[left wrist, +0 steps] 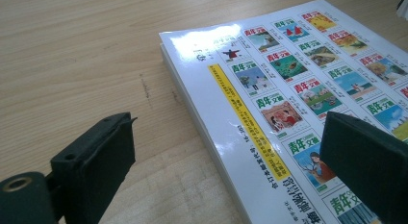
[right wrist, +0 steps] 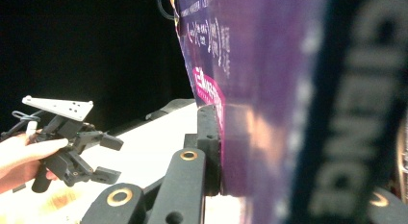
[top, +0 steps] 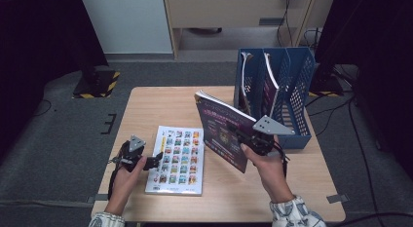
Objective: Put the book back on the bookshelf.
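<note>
- Your right tongs (top: 243, 135) are clamped on the purple magazine (top: 221, 132), held upright and clear of the desk (top: 146, 110), just short of the blue file rack (top: 297, 90).
- Step in hand, as I read it: carrying it to the rack.
- Next: line its edge up with a free slot beyond the tongs, lower it in, then release.
- Your left tongs (left wrist: 226, 156) stand wide, empty, straddling the edge of the flat magazine (left wrist: 288, 89) below them.

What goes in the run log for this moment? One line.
right gripper: shut on purple magazine, lifted beside blue file rack | left gripper: open, at white magazine edge
</note>
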`<state>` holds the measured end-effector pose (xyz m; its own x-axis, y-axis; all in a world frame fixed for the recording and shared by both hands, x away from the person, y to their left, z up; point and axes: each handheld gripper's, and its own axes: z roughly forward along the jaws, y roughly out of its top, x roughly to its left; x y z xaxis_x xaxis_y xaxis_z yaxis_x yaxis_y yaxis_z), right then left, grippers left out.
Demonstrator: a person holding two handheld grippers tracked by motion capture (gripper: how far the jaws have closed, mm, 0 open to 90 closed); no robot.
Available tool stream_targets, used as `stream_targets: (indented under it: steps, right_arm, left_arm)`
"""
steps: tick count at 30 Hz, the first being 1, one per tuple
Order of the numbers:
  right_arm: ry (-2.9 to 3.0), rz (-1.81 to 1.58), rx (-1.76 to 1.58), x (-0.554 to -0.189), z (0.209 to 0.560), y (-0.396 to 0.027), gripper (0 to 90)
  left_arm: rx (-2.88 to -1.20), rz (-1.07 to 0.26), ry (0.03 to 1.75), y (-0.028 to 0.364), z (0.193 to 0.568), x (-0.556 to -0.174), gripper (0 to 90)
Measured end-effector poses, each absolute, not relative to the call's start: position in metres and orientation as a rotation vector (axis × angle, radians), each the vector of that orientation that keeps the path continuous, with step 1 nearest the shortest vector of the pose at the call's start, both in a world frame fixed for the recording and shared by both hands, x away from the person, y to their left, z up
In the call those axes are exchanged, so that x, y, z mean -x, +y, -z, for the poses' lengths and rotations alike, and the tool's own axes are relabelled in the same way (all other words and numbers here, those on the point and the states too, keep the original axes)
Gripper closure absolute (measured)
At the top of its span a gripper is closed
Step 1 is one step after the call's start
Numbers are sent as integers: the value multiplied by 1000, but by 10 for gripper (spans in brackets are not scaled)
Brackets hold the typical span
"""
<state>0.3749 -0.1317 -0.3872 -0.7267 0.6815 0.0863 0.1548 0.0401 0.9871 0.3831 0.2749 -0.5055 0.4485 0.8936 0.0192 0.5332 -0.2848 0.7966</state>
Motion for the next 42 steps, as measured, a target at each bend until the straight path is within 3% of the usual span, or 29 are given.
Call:
stream_targets:
  steps: [42]
  right_arm:
    - [1905, -1687, -890, -366, 396, -167, 840]
  left_arm:
    - [-1967, -629, 1197, 274, 507, -384, 44]
